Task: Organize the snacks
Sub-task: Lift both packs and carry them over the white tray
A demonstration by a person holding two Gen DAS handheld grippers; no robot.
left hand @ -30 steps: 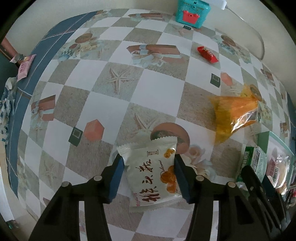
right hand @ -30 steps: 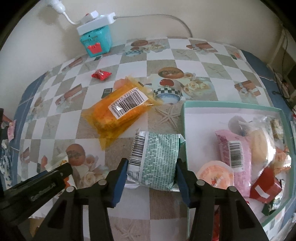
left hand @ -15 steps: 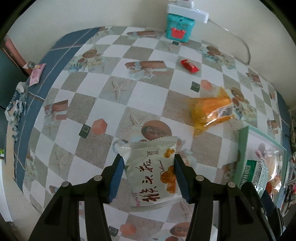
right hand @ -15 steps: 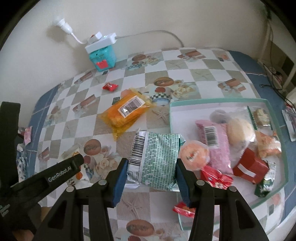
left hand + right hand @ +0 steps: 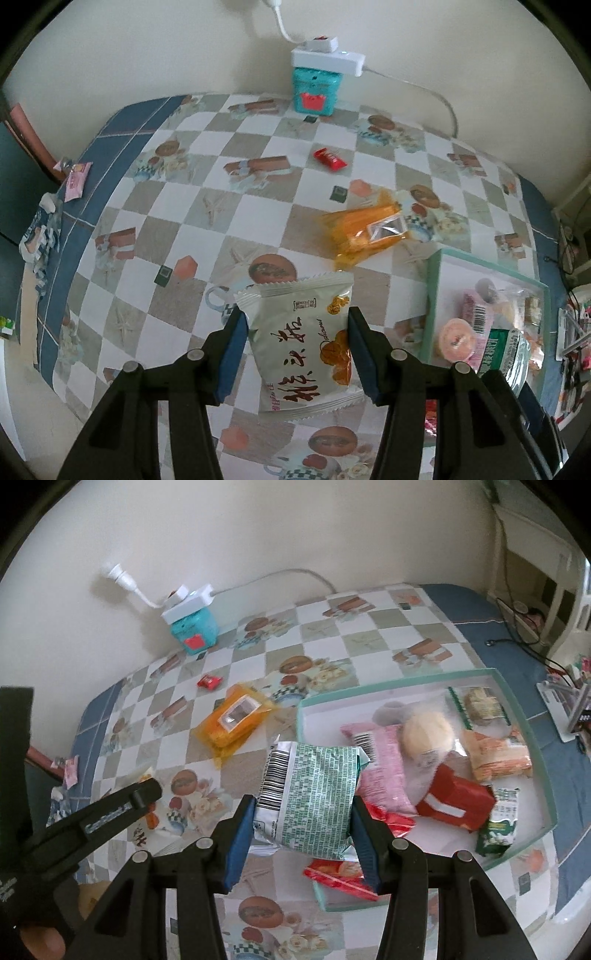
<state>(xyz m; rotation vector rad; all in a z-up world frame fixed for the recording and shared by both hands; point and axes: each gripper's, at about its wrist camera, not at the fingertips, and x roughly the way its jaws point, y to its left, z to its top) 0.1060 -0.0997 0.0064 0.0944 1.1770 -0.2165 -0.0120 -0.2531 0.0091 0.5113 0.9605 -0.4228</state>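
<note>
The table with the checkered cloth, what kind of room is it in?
Probably a room in someone's home. A printed checkered tablecloth covers the table, a white power strip sits plugged in by the wall, and a shallow box holds assorted snacks.

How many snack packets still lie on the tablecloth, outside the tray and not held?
2: the orange packet beside the tray, and the small red candy near the teal box. Others may be hidden.

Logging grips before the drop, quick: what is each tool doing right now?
Left tool: closed on the white snack packet.
Right tool: closed on the green-and-white snack packet.
</note>
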